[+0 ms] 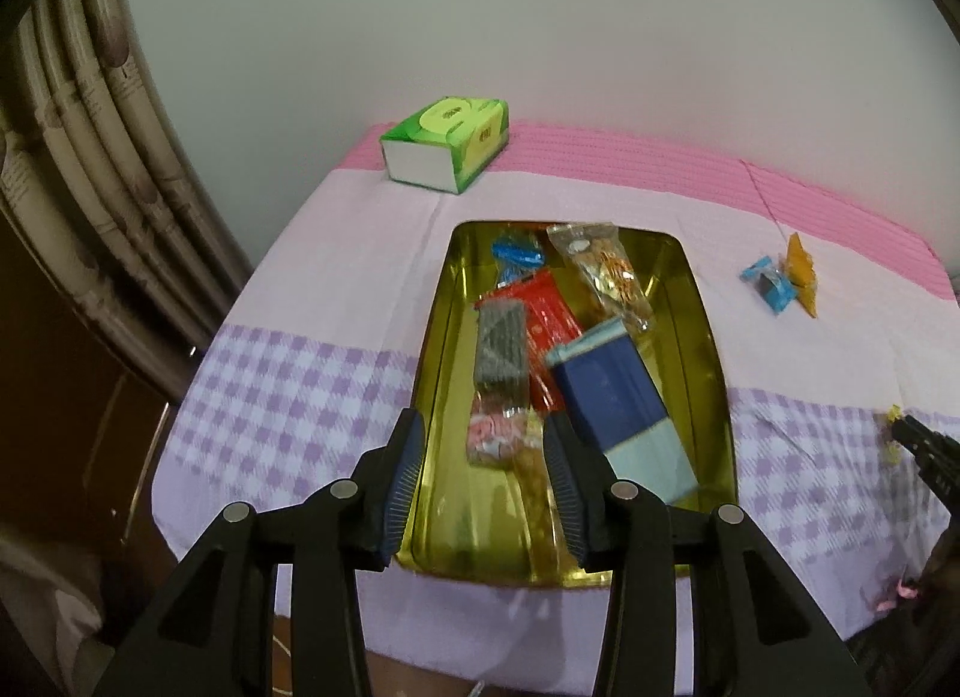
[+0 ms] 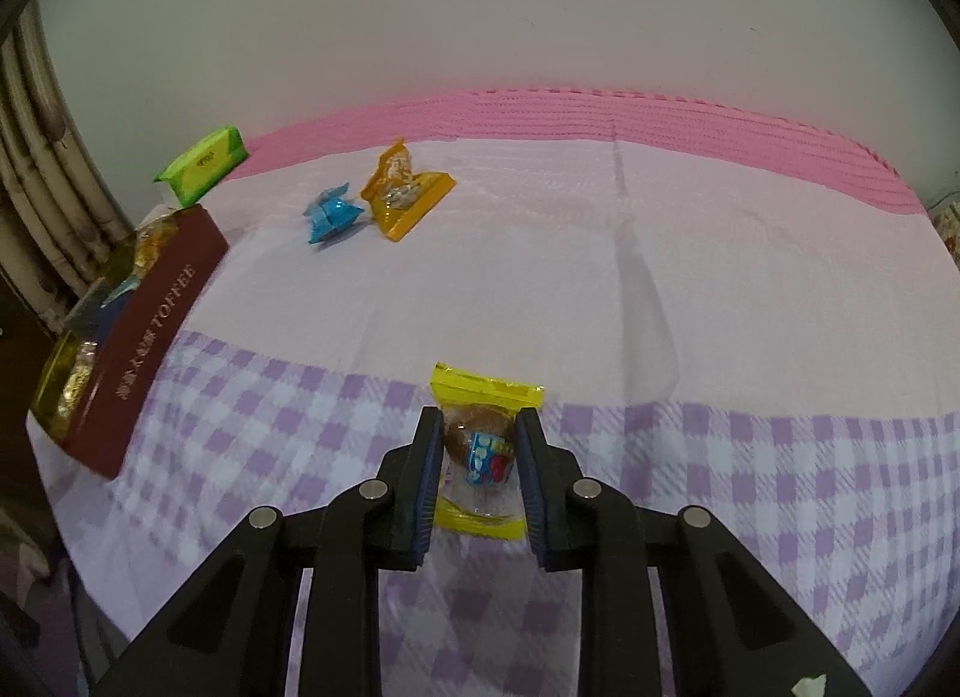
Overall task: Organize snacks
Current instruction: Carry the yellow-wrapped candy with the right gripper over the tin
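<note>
A gold tin [image 1: 702, 301] holds several snack packets, among them a blue box [image 1: 618, 397] and a red packet [image 1: 549, 313]. My left gripper [image 1: 483, 457] is open and empty, above the tin's near end. My right gripper [image 2: 478, 457] is shut on a yellow-edged snack packet [image 2: 480, 457] just above the checked cloth. A blue packet [image 2: 330, 215] and an orange packet [image 2: 405, 196] lie together on the cloth farther back; they also show in the left wrist view, blue [image 1: 771, 284] and orange [image 1: 803, 271]. The tin's maroon side [image 2: 150, 337] reads TOFFEE.
A green tissue pack [image 1: 447, 141] sits at the table's far left corner, also in the right wrist view [image 2: 201, 168]. A wall runs behind the table. A curtain [image 1: 90, 156] hangs at the left. The table's front edge is near both grippers.
</note>
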{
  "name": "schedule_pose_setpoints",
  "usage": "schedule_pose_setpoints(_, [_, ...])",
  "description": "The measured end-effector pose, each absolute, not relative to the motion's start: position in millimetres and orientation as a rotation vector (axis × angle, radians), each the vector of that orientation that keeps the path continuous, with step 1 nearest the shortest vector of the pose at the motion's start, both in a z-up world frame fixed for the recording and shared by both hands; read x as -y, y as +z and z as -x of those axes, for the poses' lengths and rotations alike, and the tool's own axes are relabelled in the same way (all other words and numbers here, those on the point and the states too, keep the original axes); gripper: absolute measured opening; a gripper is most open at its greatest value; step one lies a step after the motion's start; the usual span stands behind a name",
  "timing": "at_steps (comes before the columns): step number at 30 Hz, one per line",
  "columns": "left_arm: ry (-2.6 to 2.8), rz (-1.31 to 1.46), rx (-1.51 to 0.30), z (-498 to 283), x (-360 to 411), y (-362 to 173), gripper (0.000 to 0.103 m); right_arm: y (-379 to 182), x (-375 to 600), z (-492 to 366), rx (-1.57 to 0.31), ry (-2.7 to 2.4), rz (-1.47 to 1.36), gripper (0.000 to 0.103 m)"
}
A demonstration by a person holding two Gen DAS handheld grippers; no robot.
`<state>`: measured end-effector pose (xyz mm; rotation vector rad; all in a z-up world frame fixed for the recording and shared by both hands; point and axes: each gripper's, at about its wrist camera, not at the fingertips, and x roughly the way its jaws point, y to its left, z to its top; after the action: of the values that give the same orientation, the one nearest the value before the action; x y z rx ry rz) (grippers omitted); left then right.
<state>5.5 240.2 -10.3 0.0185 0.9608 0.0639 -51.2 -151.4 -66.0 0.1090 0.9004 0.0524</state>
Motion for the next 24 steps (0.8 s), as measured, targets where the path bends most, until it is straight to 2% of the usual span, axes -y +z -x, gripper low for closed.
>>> schedule_pose_setpoints(11, [0.083, 0.034, -0.991, 20.7, -255.9, -13.2, 0.043, -70.7, 145.4, 62.5, -0.933, 0.061, -0.097, 0.023])
schedule_pose_setpoints(19, [0.06, 0.024, -1.0, 21.5, -249.8, -15.4, 0.043, -80.2, 140.5, 61.3, -0.965, 0.041, -0.043, 0.035])
schedule_pose_setpoints(20, [0.06, 0.018, -1.002, 21.5, -248.8, -15.4, 0.043, -80.2, 140.2, 61.3, -0.968, 0.042, -0.037, 0.034])
schedule_pose_setpoints(21, [0.062, 0.011, -1.0, 21.6, -248.2, -15.2, 0.043, -79.5, 140.2, 60.9, -0.973, 0.05, -0.035, 0.026])
schedule_pose_setpoints(24, [0.097, 0.011, -0.978, 22.5, -252.5, -11.2, 0.043, -72.1, 136.9, 63.2, -0.965, 0.078, -0.042, 0.023])
